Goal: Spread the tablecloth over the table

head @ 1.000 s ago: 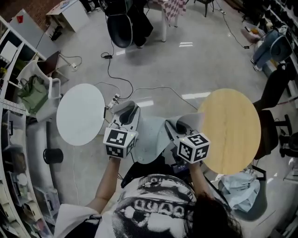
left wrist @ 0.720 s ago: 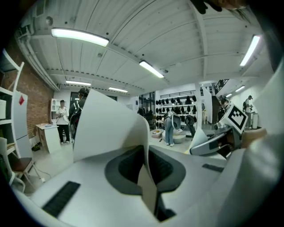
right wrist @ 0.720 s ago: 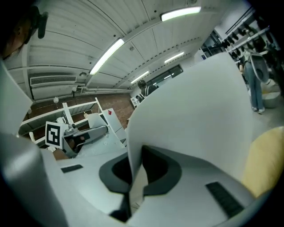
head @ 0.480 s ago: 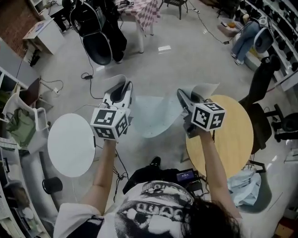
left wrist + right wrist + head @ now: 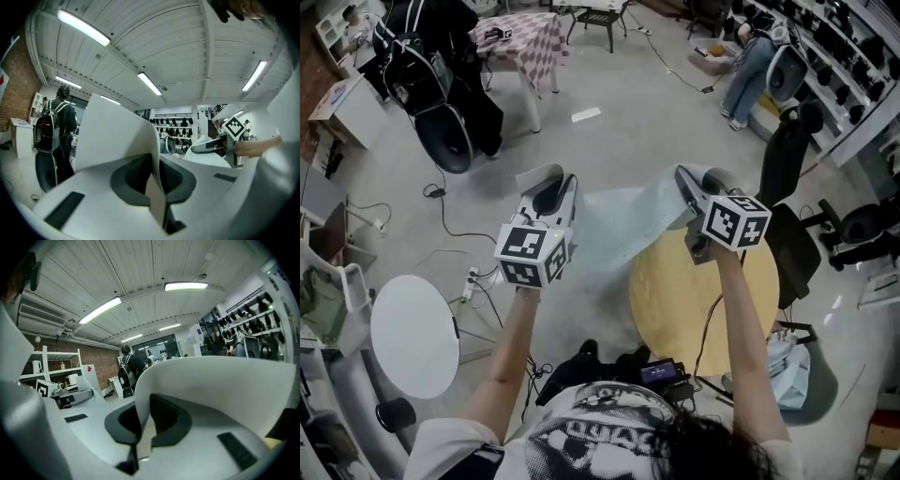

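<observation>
A pale grey-blue tablecloth hangs stretched in the air between my two grippers. Its right end reaches over the far edge of the round wooden table. My left gripper is shut on the cloth's left edge, to the left of that table and above the floor. My right gripper is shut on the other edge, above the table's far rim. In the left gripper view the cloth rises out of the closed gripper. In the right gripper view a fold of cloth curls over the shut gripper.
A round white table stands at the lower left. A black office chair is just right of the wooden table, with a bundle of cloth on the floor nearby. Cables cross the floor; a checked-cloth table stands far back.
Both grippers have risen and swung away from me toward the wooden table with the cloth, which now hangs more stretched between them. The white table has slid to the lower left of the view.
</observation>
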Motion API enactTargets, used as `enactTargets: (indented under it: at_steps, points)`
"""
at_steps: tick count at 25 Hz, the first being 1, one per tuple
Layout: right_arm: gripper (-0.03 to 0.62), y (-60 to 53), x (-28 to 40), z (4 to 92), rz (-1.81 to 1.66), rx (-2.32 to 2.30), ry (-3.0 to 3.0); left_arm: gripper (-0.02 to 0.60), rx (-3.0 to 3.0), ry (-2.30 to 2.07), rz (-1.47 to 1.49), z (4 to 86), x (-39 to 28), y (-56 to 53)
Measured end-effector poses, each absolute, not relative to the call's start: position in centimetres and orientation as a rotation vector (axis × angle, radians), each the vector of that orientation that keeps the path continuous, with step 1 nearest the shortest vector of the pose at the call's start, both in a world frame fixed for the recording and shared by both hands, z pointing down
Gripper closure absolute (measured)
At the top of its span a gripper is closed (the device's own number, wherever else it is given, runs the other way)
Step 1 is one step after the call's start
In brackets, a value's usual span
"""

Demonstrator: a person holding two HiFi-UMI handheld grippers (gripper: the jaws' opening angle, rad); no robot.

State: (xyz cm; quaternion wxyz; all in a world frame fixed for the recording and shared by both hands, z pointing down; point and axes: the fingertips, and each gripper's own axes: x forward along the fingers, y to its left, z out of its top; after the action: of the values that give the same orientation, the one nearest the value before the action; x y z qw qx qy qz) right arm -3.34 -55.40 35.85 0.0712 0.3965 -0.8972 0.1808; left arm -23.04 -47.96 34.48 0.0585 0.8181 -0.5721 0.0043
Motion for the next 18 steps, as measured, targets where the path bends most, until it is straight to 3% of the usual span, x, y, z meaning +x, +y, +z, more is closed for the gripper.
enactTargets:
  at_steps: [11,18]
  points:
    - [0.585,-65.5,9.0,32.3,0.426,1.198,-2.698,0.568,2.532,-1.601,-0.073,32.8,-11.0,-54.6]
    - [0.583,-65.9,19.9,27.5,0.344,1.323,-2.701,0.568,2.603,-1.48,-0.18,28.9,-2.4,-56.3]
